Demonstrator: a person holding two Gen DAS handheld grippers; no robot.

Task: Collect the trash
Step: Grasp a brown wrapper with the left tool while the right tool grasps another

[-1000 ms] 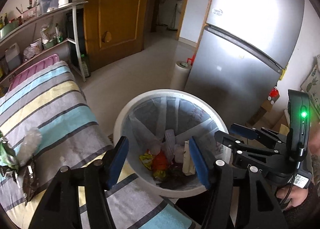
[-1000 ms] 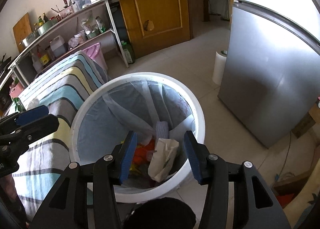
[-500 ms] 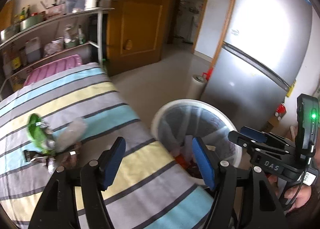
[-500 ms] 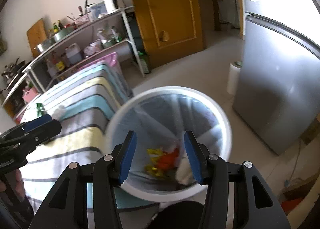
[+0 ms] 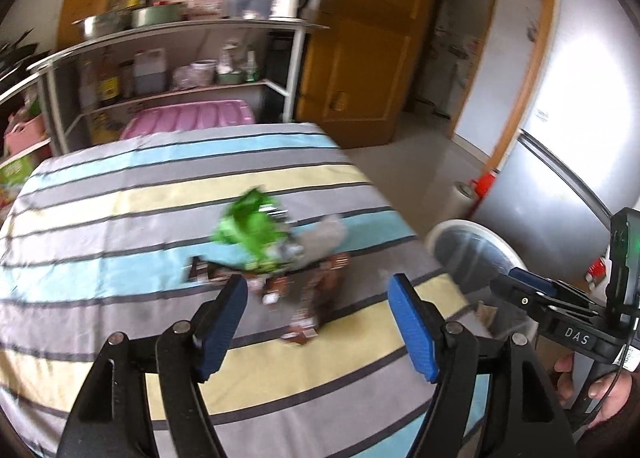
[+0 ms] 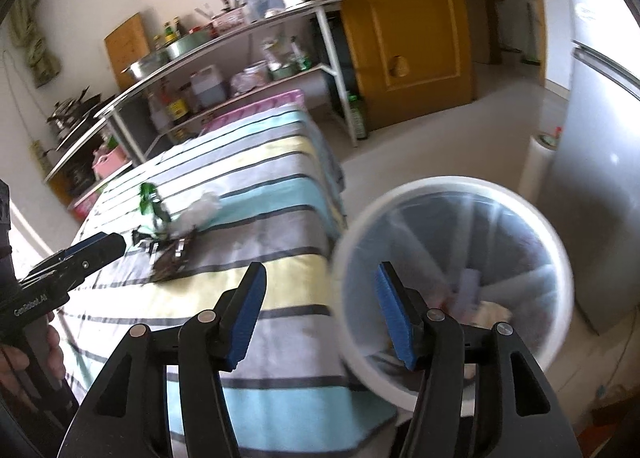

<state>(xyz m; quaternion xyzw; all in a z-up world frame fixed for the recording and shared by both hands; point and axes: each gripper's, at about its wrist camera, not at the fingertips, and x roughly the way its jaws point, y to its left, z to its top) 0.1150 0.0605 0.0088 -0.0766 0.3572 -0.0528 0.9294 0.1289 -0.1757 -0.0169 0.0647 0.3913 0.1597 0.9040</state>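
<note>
Trash [image 5: 276, 258] lies in a small heap on the striped cloth of the counter [image 5: 120, 193], just ahead of the left gripper [image 5: 318, 322] and a little toward its left finger: a green wrapper [image 5: 248, 225], a crumpled grey-white piece [image 5: 324, 234] beside it and dark brown wrappers [image 5: 316, 298] nearest the tips. Both fingers of the left gripper stand wide with nothing between them; their jaws have just been opening. The right gripper [image 6: 320, 314] is likewise wide and empty, its jaws also just opening, and it points at the counter's edge, with the white bin [image 6: 452, 270] behind its right finger and the heap well off past its left finger. Some refuse already sits in the bin's clear liner. Judging by this, the step in hand is the reach toward the remaining heap for another pick. The next move seems to call for bringing the left gripper down over the brown wrappers so that one finger lands on each side, then pinching low against the cloth without gathering the fabric. Motion blur hides how the pieces overlap, so which one comes up first cannot be told.
</note>
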